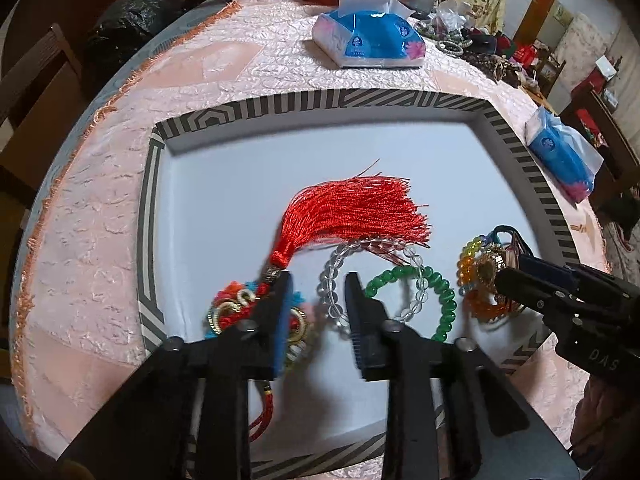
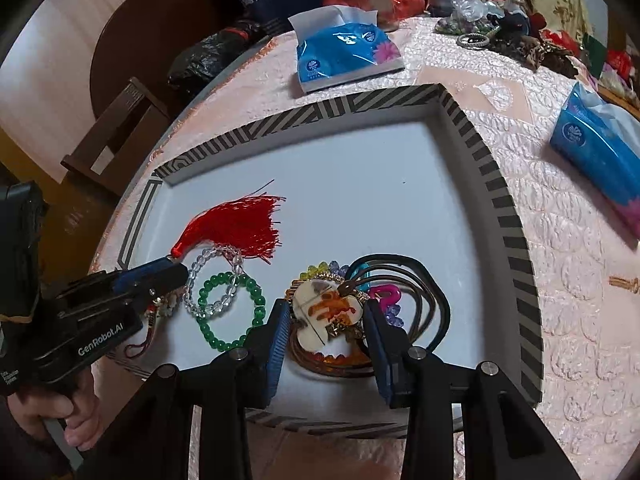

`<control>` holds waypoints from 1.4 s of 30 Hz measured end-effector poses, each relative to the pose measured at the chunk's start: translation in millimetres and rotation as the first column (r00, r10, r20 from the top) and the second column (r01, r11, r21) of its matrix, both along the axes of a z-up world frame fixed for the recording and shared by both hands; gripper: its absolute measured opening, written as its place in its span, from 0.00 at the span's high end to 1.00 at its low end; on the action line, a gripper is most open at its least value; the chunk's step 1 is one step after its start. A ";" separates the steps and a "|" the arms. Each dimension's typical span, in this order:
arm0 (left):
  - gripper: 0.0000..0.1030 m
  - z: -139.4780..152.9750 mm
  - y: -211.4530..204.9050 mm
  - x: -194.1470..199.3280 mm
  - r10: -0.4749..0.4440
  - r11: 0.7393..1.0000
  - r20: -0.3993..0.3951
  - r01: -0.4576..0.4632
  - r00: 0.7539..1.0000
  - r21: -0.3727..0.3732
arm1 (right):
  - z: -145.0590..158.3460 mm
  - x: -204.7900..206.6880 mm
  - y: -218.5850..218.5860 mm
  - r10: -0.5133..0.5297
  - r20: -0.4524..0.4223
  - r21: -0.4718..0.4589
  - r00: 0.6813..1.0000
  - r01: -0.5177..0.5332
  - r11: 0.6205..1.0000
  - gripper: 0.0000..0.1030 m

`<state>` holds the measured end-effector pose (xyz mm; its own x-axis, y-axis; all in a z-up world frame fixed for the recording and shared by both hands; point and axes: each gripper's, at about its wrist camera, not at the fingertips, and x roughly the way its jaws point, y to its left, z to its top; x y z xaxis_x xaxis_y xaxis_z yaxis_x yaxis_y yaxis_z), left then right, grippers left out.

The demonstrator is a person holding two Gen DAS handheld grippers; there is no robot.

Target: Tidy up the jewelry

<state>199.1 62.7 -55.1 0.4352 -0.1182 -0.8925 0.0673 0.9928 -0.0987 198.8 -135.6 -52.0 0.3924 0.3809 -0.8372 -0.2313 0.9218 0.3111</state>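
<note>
My left claw [image 1: 318, 280] was spread apart and held nothing, its tips low over the white tray [image 1: 224, 200]. One finger lay beside the knot of the red tassel charm [image 1: 352, 210], the other over the clear bead bracelet [image 1: 372, 276], which I judged the likeliest next piece to lift. The green bead bracelet [image 1: 434, 300] overlapped the clear one, just to the side away from the tassel.

My right claw [image 2: 326, 312] was also apart, its fingers bracketing a white painted pendant [image 2: 324, 308]; I could not tell whether the pads touched it. The pendant sat on a tangle of dark cord [image 2: 412, 280] and coloured beads [image 2: 320, 270], farther from the tassel than the bracelets. Everything lay crowded at the tray's near edge, leaving its far floor bare for spreading pieces out.

Beyond the tray, on the pink tablecloth [image 1: 100, 200], stood a blue tissue pack [image 1: 372, 40].
</note>
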 end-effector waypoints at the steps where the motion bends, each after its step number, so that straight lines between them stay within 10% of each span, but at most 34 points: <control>1: 0.71 1.2 -0.1 0.0 0.002 1.000 0.003 -0.002 1.000 0.002 | 0.8 -0.4 0.5 0.000 0.000 -0.002 1.000 0.000 1.000 0.65; 5: 0.64 9.9 -1.4 -5.0 0.011 1.000 0.020 -0.011 1.000 0.027 | 8.3 -2.7 -2.1 -0.010 0.011 0.003 1.000 0.010 1.000 0.65; 10: 0.23 30.3 -2.6 -17.3 -0.006 1.000 0.034 0.005 0.999 0.022 | 27.6 -16.9 -9.9 -0.032 0.046 -0.014 0.998 0.032 0.999 0.61; 18: 0.20 58.8 -9.8 -61.6 -0.040 0.998 0.071 0.036 0.997 0.059 | 53.2 -62.9 -19.1 -0.074 0.037 -0.071 0.997 0.077 0.995 0.57; 21: 0.01 67.9 -9.5 -84.2 -0.022 0.994 0.099 0.011 0.995 0.108 | 62.0 -87.4 -23.1 -0.092 0.043 -0.082 0.995 0.095 0.992 0.57; 42: 0.01 112.9 -24.7 -171.1 0.002 0.999 0.090 -0.007 0.996 0.050 | 95.4 -203.3 -29.4 -0.118 0.066 -0.076 0.991 0.123 0.990 0.54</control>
<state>28.0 38.0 57.8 0.5145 -0.0724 -0.8544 0.0691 0.9967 -0.0429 -4.5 -165.0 43.3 0.4826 0.2612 -0.8360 -0.1335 0.9653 0.2245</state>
